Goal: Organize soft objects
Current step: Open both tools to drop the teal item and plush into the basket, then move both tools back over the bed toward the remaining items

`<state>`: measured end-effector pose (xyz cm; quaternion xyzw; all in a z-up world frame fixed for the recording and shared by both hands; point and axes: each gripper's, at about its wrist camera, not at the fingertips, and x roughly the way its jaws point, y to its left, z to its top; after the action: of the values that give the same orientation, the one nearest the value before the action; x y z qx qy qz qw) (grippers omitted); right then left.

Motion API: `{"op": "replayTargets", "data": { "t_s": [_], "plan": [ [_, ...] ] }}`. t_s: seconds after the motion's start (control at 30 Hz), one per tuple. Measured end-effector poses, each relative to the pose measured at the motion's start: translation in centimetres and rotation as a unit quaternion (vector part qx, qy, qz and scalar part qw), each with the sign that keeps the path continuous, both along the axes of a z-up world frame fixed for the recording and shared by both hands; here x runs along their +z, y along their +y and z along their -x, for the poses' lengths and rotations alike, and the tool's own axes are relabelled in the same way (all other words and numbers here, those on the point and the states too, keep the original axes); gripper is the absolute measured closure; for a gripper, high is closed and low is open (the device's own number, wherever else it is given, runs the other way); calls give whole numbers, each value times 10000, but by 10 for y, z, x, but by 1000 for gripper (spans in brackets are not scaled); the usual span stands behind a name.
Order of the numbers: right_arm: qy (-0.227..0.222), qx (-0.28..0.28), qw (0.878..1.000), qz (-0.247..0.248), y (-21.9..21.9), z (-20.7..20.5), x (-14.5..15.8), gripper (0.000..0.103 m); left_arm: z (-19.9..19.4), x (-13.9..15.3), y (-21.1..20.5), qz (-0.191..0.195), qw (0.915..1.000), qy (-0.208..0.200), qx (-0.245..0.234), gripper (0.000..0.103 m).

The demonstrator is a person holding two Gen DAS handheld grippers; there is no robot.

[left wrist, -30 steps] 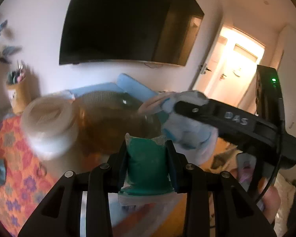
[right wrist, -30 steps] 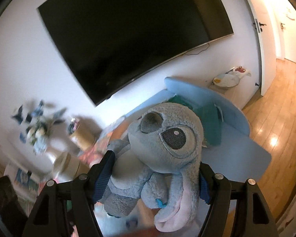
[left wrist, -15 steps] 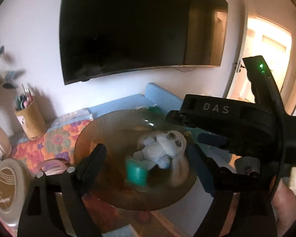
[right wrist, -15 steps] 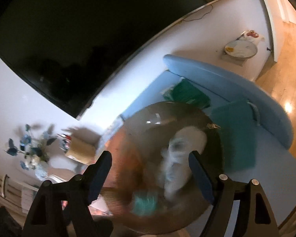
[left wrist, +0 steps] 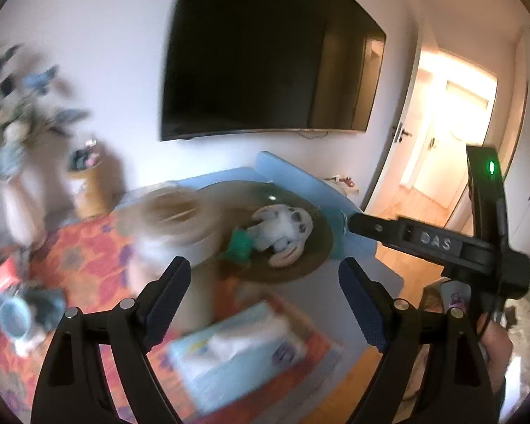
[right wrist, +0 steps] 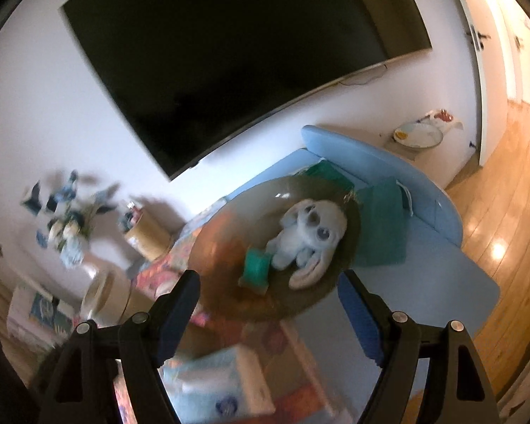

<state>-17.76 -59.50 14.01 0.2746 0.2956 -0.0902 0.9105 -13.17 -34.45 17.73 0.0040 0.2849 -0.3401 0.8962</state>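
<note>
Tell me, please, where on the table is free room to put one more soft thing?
Free: the pale blue table right of the brown bowl, beyond the green cloth. In the bowl, the bare left part beside the green pouch and plush toy. Crowded: around the tissue box.

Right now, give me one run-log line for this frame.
left gripper: open, empty | right gripper: open, empty | plush toy and teal pouch: in brown bowl

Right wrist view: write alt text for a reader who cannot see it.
A grey plush toy and a small teal soft item lie side by side in a round brown bowl, seen past the open, empty right gripper. A tissue box sits nearer the camera, and a wall-mounted TV fills the background.
</note>
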Motion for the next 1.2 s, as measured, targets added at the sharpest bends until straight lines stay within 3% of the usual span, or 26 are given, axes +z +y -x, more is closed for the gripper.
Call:
{"op": "replayTargets", "data": {
  "t_s": [0.1,0.23,0.37,0.5,0.6,0.7,0.87,1.0,1.2],
  "plan": [
    [-81,286,9993,241,29,18,2,24,9,-10,59,92,9996,180,215,18],
    [-150,1153,9914,593,83,24,6,24,10,-35,141,78,9938,536,966,18],
    [-370,2193,9709,887,156,14,13,24,6,-63,233,227,9761,1023,1906,18],
    [-313,3033,9455,1144,239,-13,5,21,5,-74,302,107,9610,989,2582,18],
    [-42,3358,9340,1218,295,-42,-20,21,1,-83,345,-33,9503,945,2965,18],
    [232,3492,9288,1215,341,-73,-54,21,-13,-103,383,92,9369,1134,3306,18],
    [303,3481,9290,1218,384,-107,-105,21,-37,-147,407,15,9226,1302,3631,19],
    [292,3446,9324,1049,392,-117,-117,21,-45,-165,407,-84,9231,1523,3529,20],
    [505,3347,9344,1113,394,-127,-127,21,-52,-157,404,-99,9294,1583,3332,20]
  ]
}}
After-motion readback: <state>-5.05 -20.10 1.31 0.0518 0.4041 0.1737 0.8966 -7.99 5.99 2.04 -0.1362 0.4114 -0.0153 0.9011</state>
